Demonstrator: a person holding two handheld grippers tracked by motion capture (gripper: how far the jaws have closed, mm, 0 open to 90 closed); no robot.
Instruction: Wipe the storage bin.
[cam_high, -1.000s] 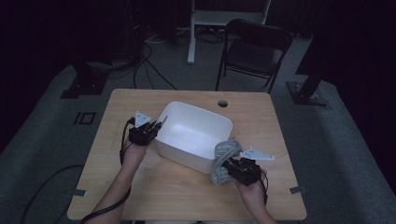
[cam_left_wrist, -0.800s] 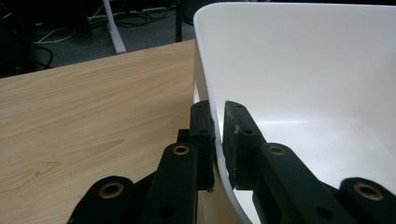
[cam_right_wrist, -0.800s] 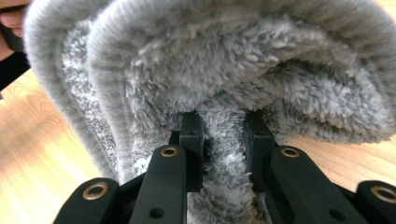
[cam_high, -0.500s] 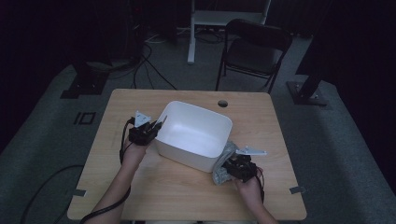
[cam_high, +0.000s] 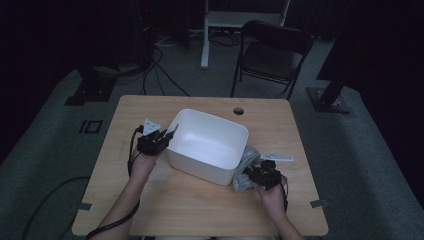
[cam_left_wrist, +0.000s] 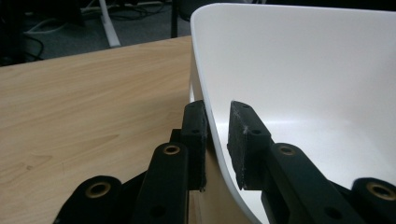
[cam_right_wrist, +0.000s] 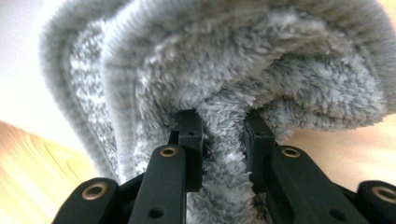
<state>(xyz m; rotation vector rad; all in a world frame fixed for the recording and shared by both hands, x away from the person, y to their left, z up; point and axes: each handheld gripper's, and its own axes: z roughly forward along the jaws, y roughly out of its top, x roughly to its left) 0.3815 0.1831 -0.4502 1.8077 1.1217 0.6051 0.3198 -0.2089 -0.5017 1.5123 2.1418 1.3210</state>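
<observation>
A white plastic tub stands in the middle of the wooden table. My left gripper is at its left rim. In the left gripper view the tub's wall runs between the jaws of that gripper. They have just been opening, and the inner pad stands a little off the wall. A grey fluffy cloth lies bunched against the tub's right front corner. My right gripper is shut on a fold of the cloth, pinched between its jaws.
A cable hole sits near the table's far edge. Behind the table stand a black folding chair and a white stand. Bare wood lies in front of the tub, between the person's forearms.
The right gripper has come down and toward the front with the grey cloth, from the tub's right rim to the table beside it. The left hand has stayed at the left rim.
</observation>
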